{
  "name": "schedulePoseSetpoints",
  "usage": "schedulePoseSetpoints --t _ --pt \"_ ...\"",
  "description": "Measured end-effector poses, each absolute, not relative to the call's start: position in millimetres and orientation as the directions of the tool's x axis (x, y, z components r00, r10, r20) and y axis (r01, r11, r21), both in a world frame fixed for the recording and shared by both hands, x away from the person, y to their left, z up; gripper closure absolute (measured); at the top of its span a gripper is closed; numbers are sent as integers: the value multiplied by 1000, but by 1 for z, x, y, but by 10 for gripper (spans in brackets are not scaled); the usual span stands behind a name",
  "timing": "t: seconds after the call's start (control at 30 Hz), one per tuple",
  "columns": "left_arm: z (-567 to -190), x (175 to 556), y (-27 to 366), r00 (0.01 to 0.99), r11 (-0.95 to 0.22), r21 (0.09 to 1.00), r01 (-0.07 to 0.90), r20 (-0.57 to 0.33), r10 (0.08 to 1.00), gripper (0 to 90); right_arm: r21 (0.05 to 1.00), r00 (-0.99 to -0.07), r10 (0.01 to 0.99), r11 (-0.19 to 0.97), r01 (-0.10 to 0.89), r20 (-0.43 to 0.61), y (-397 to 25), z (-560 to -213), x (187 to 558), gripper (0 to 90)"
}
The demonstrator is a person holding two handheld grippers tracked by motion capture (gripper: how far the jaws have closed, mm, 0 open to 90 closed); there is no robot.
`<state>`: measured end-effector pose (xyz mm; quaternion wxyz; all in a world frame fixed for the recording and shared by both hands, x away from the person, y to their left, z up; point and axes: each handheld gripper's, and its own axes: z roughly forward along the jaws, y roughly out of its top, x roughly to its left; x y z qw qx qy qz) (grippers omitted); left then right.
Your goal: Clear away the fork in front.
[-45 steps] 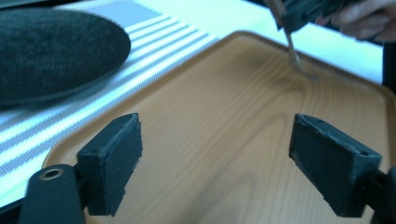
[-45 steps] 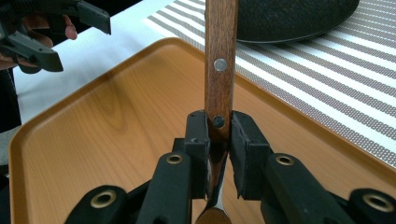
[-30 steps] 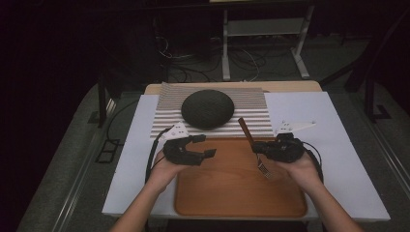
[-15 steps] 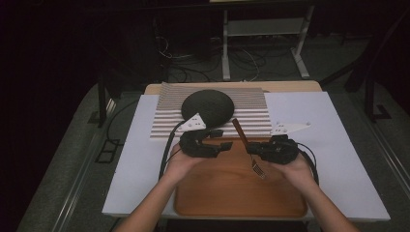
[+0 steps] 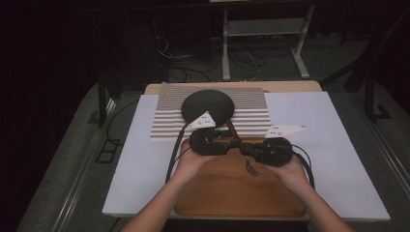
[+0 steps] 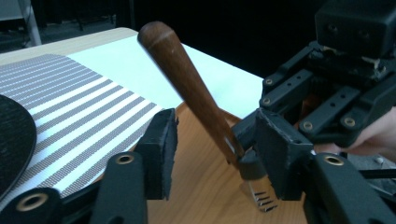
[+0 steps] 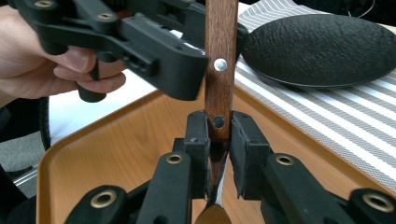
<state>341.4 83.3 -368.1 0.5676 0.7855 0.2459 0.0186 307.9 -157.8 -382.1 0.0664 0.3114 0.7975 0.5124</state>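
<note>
We see a fork with a brown riveted wooden handle, held above the wooden tray. Our right gripper pinches its neck; our left gripper straddles the handle, jaws apart.

Dim, dark surroundings; lit tabletop; soft close-up blur.

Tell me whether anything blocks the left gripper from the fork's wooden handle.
Nothing visible does. The left gripper is open with the fork handle already between its fingers; the right gripper holds the fork lower down.
</note>
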Motion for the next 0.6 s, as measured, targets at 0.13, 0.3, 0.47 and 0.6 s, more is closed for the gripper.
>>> schedulePoseSetpoints --t 0.13,0.3,0.47,0.6 --pt "-369 343 85 871 -218 896 387 -278 405 576 861 -803 557 282 423 212 -153 -383 307 770" --pt "-371 343 86 866 -208 890 405 -301 400 647 865 -800 563 276 418 207 -151 -383 307 770" --pt "-372 344 86 859 -198 884 422 -321 398 690 867 -801 562 275 415 206 -148 -383 307 770" --pt "-371 344 87 859 -186 883 431 -338 385 723 868 -804 561 280 410 198 -147 -383 307 770"
